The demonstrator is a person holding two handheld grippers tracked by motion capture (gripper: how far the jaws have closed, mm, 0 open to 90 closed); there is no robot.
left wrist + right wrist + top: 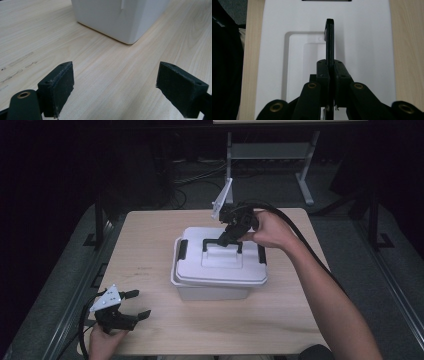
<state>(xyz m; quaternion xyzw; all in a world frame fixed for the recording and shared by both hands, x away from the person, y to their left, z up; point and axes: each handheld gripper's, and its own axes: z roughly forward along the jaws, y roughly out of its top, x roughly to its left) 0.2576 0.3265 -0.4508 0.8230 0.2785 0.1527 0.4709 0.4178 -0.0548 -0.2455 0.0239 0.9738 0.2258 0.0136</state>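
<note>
Right now the right hand-held gripper point(226, 236) is clamped on the black handle point(330, 40) of the white box point(220, 270), its jaws pressed together on the thin bar, which stands upright on the lid point(362, 50). It reaches the box from the far right side, with the person's hand just behind it. The box sits near the middle of the bench point(150, 245), a little toward the far edge, with black latches at its left and right ends. The left hand-held gripper point(131, 304) rests near the bench's near left corner, well apart from the box, jaws standing wide apart with nothing between them; a lower corner of the box lies ahead of it.
</note>
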